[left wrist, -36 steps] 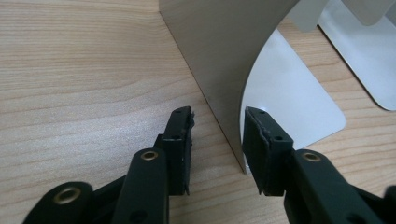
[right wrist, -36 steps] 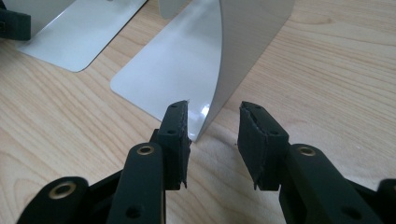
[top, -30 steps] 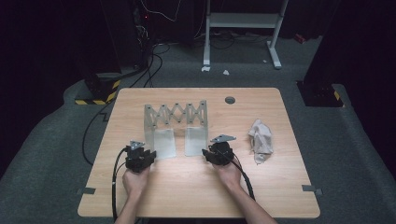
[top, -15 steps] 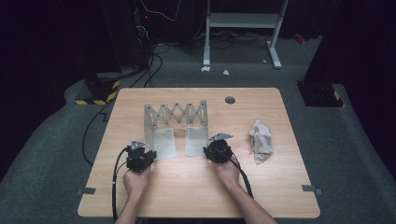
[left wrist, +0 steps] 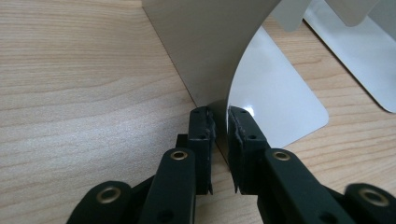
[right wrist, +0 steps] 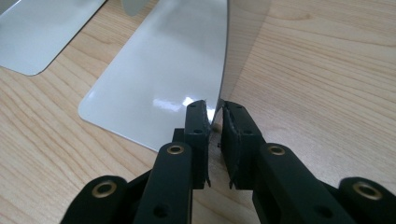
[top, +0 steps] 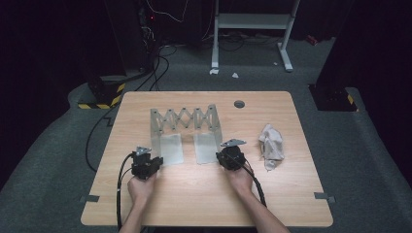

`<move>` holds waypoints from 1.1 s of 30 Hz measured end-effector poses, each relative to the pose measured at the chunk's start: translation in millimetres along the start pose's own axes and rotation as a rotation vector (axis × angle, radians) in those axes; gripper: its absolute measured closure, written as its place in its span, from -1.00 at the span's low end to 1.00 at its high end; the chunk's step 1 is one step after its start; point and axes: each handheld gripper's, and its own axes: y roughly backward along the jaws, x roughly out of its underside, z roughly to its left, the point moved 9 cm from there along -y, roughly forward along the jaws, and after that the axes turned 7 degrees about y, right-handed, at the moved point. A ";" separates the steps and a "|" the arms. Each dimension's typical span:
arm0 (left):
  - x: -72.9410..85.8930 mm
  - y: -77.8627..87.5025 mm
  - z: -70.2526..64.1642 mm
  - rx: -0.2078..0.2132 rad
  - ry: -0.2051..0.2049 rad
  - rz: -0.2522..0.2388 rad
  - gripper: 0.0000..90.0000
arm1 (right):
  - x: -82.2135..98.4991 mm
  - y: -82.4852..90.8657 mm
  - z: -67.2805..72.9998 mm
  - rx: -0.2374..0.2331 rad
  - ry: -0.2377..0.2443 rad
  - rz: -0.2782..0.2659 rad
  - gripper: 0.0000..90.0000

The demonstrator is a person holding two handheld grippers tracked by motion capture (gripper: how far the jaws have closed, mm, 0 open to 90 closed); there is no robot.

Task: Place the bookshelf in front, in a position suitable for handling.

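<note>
Wood table [top: 204,194] | left gripper [left wrist: 219,126] pinching metal bookend rack [top: 184,119] | right gripper [right wrist: 214,119] jaws just closing on its other end

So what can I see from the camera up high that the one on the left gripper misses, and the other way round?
The high view alone takes in the crumpled cloth, the right gripper, both hands and the rack's zigzag lattice. The left gripper view alone shows close up how the left gripper pinches the upright end plate's edge between its pads. Both show the metal expanding rack and the wooden table.
</note>
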 end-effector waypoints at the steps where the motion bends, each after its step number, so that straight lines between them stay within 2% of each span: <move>1: 0.1 -0.1 -0.4 0.001 0.000 0.001 0.77 | 0.0 0.0 0.0 0.000 0.000 0.000 0.81; 10: 0.8 -0.9 -4.5 0.015 -0.006 0.007 0.77 | 6.3 6.3 -5.0 0.017 -0.005 0.003 0.85; 14: -0.2 -2.3 -8.4 0.002 -0.039 0.033 0.77 | 10.6 10.8 -9.2 0.026 -0.014 0.006 0.86; 19: -1.2 -6.1 -17.3 0.016 -0.062 0.053 0.76 | 16.5 17.0 -15.4 0.037 -0.031 0.011 0.87; 33: -1.5 -10.7 -25.8 0.039 -0.066 0.046 0.78 | 25.8 26.0 -27.5 0.058 -0.050 0.007 0.90</move>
